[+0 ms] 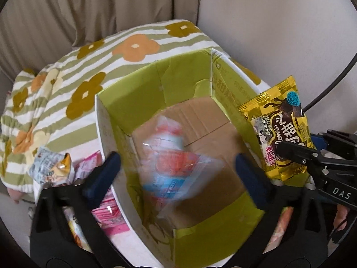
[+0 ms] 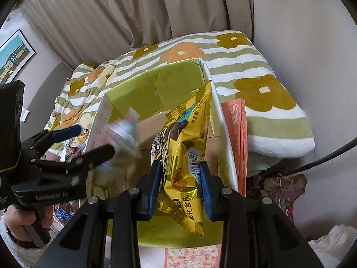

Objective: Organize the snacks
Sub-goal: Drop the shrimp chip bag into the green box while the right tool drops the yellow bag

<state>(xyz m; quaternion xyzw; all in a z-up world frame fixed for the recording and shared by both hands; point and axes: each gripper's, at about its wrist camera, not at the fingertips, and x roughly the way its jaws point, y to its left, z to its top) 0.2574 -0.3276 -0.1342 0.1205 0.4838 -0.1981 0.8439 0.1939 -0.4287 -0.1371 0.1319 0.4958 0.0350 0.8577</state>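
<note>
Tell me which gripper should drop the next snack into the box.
Right. The right gripper is shut on the yellow packet above the box; the left gripper is open and empty.

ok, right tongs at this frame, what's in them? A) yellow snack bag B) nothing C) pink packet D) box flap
A: the right tongs have both blue pads pressed on the yellow snack bag, held over the open green-lined box.

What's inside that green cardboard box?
Inside the green cardboard box, a blurred red, white and blue snack packet appears over the brown cardboard floor. Whatever lies beneath the packet is hidden.
</note>
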